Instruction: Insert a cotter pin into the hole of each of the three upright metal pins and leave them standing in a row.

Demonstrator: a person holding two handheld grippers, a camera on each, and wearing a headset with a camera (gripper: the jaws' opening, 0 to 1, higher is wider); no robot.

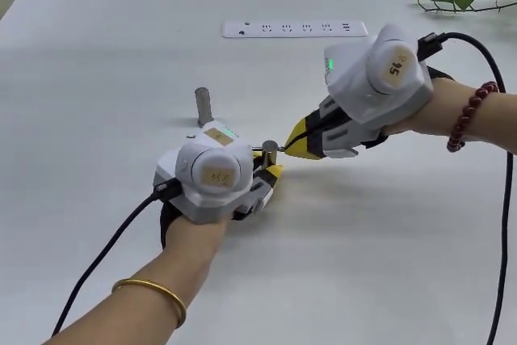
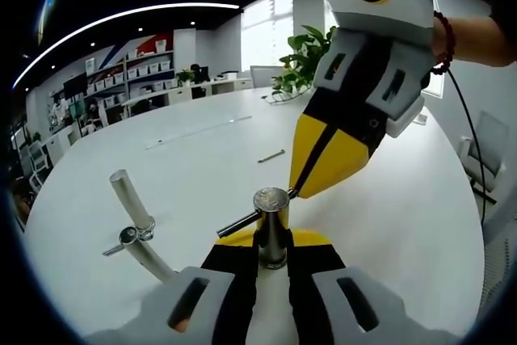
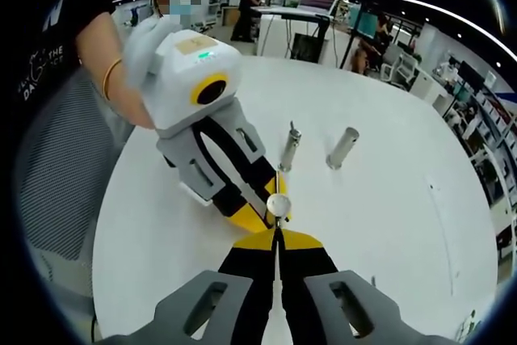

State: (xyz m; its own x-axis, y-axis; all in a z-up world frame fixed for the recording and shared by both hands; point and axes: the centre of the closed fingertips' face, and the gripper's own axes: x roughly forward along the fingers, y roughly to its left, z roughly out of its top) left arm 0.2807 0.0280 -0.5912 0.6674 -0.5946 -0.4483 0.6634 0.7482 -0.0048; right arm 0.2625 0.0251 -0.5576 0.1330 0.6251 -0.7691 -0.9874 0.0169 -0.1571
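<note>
One pin (image 2: pixel 271 232) upright mid-table (image 1: pixel 363 264), clamped between left gripper (image 2: pixel 272 250) jaws. Through its hole, cotter pin (image 2: pixel 240 223), its end pinched in right gripper (image 3: pixel 277 238) tips. Two other pins (image 3: pixel 291 148) (image 3: pixel 342 148) stood near, toward far edge. Spare cotter (image 2: pixel 271 155) lay beyond; power strip (image 1: pixel 295 29) nearer far edge.

The held pin (image 2: pixel 272 228) was polished metal with a mirror-bright cap; the cotter pin (image 2: pixel 237 223) looked darker metal. The left gripper (image 1: pixel 273 172) and right gripper (image 1: pixel 292 145) had matt pale-grey plastic shells and smooth yellow tips. The surface (image 1: pixel 363 240) was smooth, matt white.
</note>
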